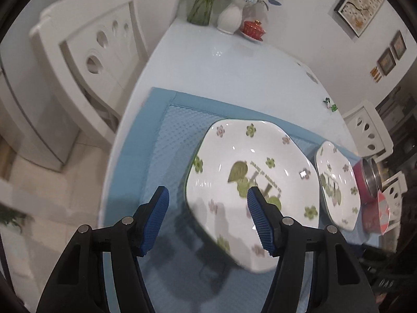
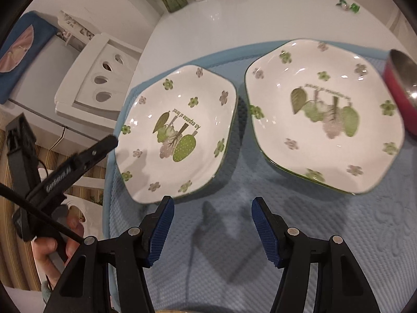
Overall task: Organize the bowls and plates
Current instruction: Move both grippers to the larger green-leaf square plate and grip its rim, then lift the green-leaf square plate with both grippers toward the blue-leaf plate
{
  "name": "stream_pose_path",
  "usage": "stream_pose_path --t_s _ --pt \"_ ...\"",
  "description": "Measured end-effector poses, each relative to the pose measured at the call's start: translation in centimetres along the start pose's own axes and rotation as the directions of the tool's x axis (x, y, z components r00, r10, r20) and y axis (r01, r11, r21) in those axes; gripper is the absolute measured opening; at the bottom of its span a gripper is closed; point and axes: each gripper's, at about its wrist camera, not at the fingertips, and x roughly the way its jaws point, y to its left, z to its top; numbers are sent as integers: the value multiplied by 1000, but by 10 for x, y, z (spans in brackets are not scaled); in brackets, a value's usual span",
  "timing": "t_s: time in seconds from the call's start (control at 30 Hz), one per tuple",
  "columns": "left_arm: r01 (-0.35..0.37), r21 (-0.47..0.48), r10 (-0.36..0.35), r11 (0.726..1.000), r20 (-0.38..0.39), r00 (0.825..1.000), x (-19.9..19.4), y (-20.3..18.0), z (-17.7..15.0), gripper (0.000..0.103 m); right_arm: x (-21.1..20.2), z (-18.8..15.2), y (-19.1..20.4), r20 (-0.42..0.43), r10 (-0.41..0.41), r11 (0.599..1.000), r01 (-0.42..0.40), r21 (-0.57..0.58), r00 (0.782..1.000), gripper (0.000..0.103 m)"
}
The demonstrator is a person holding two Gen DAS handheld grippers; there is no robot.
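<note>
I count two plates on the blue mat (image 2: 260,234), side by side, apart, both face up. The left plate (image 2: 177,133) reads "An expanse of forest", upside down to me; the right plate (image 2: 323,120) carries the same tree print, its writing too blurred to read. One red bowl (image 2: 398,96) with a steel lining sits at the right plate's far edge. My left gripper (image 1: 208,208) hangs wide open over the left plate, holding nothing. My right gripper (image 2: 212,224) is wide open too, empty, above the mat near both plates on the worktop (image 2: 234,20).
</note>
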Motion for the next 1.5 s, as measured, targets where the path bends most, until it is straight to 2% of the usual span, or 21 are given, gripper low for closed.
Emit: stream_pose_path --t_s 0.23,0.43,0.5,0.57,0.7,0.77,0.9,1.17,1.23,1.33,1.5 --pt "13 16 -13 1000 -33 999 30 1 15 55 26 12 1 -29 17 1000 -16 12 999 57" --pt "37 28 -35 999 -56 998 53 1 26 50 41 24 1 -23 18 1000 -17 7 1000 45" --pt "51 33 -49 998 -68 996 59 0 29 40 46 27 1 -25 10 1000 -10 3 1000 36" --pt "44 45 -41 998 -66 997 63 -1 30 37 49 28 3 -19 -7 1000 7 -15 1000 30" --pt "40 41 -38 998 -57 998 58 6 25 24 48 27 6 -3 -42 996 41 -74 999 30" --pt "55 30 -53 998 -56 997 51 10 18 24 47 27 5 -2 -50 994 50 -98 999 30" --pt "16 54 -13 998 -59 998 35 9 -3 24 44 25 9 -6 -74 985 72 -154 997 30" --pt "9 -35 -11 999 -74 997 3 36 -43 24 39 -8 25 -68 -55 956 33 -290 996 30" --pt "24 -34 -27 999 -75 997 4 37 -44 24 44 -9 19 -81 -30 965 8 -262 996 29" --pt "4 -8 -5 1000 -72 997 8 33 -40 24 43 -1 13 -60 -13 972 -1 -235 998 29" --pt "11 -9 -12 1000 -59 998 19 32 -33 25 52 9 17 -40 -30 961 17 -277 999 30"
